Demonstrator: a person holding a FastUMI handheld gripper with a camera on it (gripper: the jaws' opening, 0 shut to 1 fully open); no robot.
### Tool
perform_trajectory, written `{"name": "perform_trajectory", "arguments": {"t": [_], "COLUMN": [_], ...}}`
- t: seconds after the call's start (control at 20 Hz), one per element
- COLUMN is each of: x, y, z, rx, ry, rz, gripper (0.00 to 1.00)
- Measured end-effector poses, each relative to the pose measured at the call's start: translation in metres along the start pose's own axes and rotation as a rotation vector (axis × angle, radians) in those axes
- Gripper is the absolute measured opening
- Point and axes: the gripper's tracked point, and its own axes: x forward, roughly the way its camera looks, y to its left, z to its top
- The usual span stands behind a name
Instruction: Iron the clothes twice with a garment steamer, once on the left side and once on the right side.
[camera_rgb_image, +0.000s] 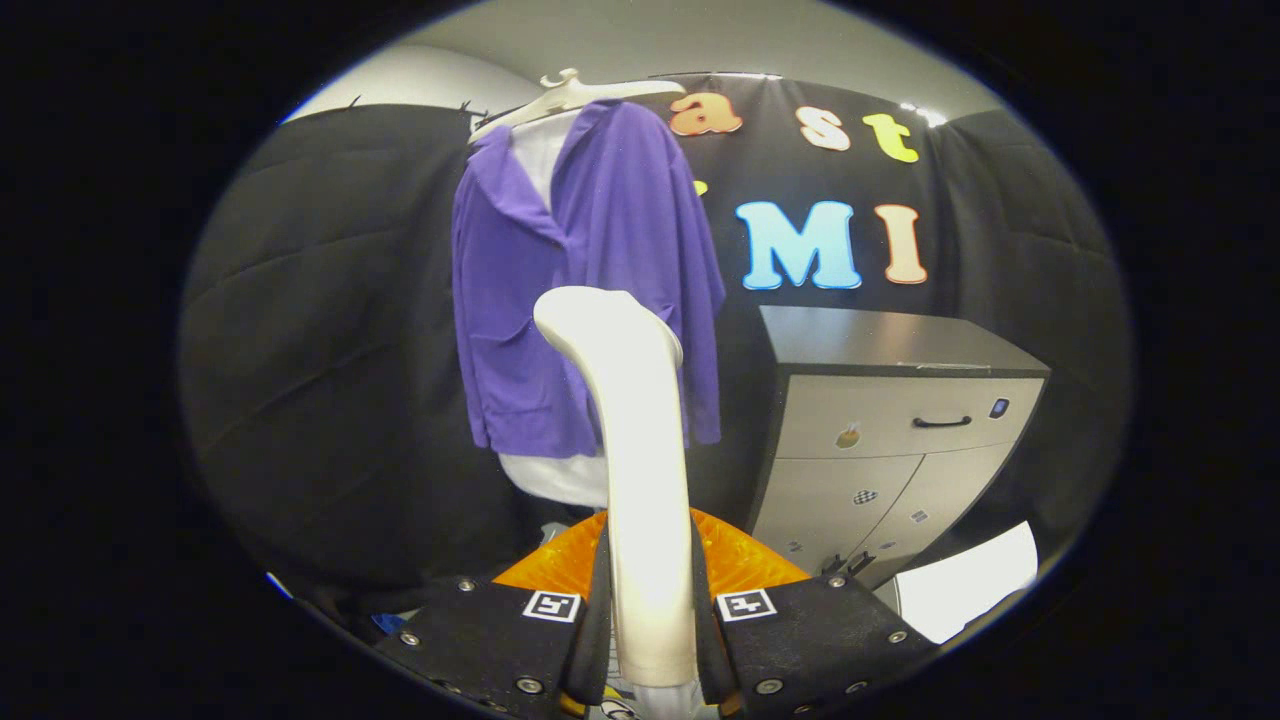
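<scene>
My claw (648, 620) clamps both fingers on the steamer (630, 440), upright and facing the hung purple shirt (560, 300), ready to press.

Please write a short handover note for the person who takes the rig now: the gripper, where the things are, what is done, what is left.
Gripper: fingers shut on the white garment steamer, its handle upright between them, head up.
Purple shirt hangs on a white hanger, beyond the fingers, left of the grey cabinet.
Done: steamer grasped and lifted in front of the shirt.
Cannot tell whether any pass is finished, nor whether the head touches the cloth.
Left: steam the left side once, the right side once.
</scene>
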Motion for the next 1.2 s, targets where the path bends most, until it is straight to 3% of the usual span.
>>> {"name": "perform_trajectory", "arguments": {"t": [0.35,0.5,0.75,0.95,1.2], "x": [-0.039,-0.065,-0.098,-0.103,-0.1], "y": [-0.059,-0.076,-0.099,-0.098,-0.065], "z": [0.119,0.144,0.155,0.136,0.099], "rx": [0.06,0.012,-0.073,-0.136,-0.12], "ry": [-0.299,-0.425,-0.531,-0.519,-0.452], "rz": [-0.078,-0.126,-0.185,-0.205,-0.119], "gripper": [0.35,0.35,0.35,0.35,0.36]}}
